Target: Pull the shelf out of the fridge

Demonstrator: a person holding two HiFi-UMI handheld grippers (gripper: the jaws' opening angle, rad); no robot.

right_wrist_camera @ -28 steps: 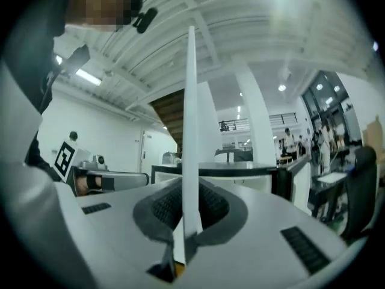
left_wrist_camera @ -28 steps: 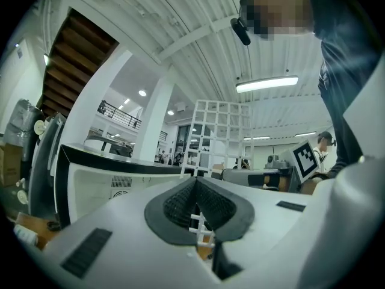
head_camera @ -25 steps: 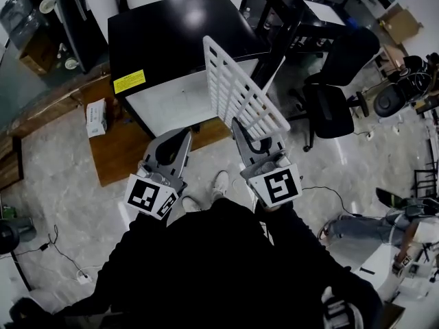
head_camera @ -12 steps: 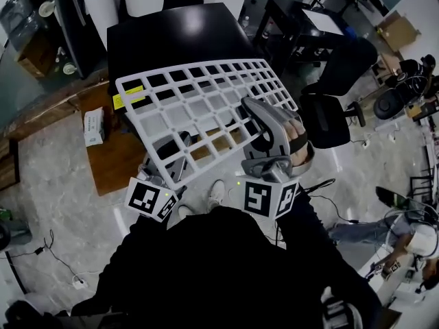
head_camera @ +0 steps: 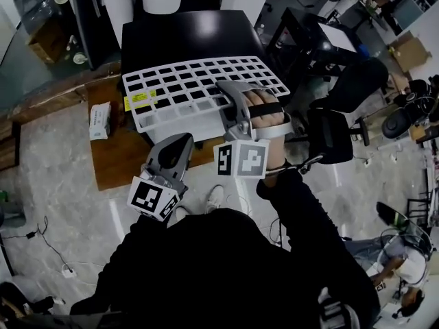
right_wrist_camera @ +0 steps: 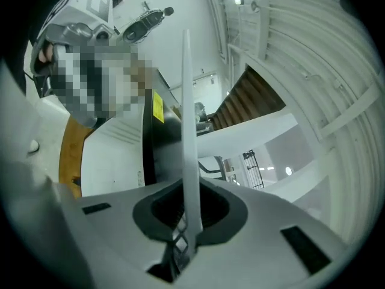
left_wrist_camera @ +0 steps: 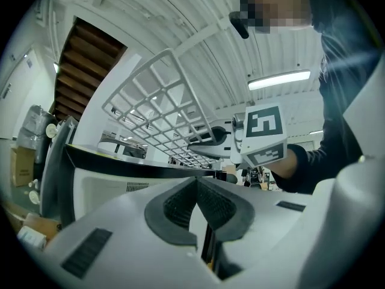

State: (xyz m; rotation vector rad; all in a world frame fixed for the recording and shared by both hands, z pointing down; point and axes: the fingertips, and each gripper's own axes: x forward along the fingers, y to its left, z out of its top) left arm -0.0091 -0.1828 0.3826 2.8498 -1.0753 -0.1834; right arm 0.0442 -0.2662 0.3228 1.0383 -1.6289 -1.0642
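R gripper (right_wrist_camera: 185, 218): jaws clamped tight on one edge of the white grid shelf (right_wrist_camera: 189, 125), which shows edge-on btw the pads as a thin white strip running up the frame. In head view the R gripper (head_camera: 228, 93) lies over the shelf's (head_camera: 180, 90) right part. A hand (head_camera: 266, 112) is wrapped round its body, and its marker cube (head_camera: 240, 160) is toward the person.

Shelf is fully out of the fridge (head_camera: 185, 36). It's held roughly flat in the air over the fridge's black top & near edge, long side across the view.

L gripper (left_wrist_camera: 197, 205): jaws together, nothing btw the pads. In head view the L gripper (head_camera: 180, 146) sits just below the shelf's near edge, pointing toward the fridge's white side; can't tell if it touches the shelf. Its marker cube (head_camera: 152, 199) is close to the person's chest. In L gripper view the shelf & R gripper hang above & ahead, w/ the fridge (left_wrist_camera: 114, 185) beyond the jaws.

Around: a wooden board (head_camera: 120, 160) lies on the floor at the fridge's left & near side, w/ a small white box (head_camera: 101, 120) on it. A black office chair (head_camera: 336, 125) stands right of the fridge. A white shoe (head_camera: 216, 197) shows on the pale floor btw the two grippers.
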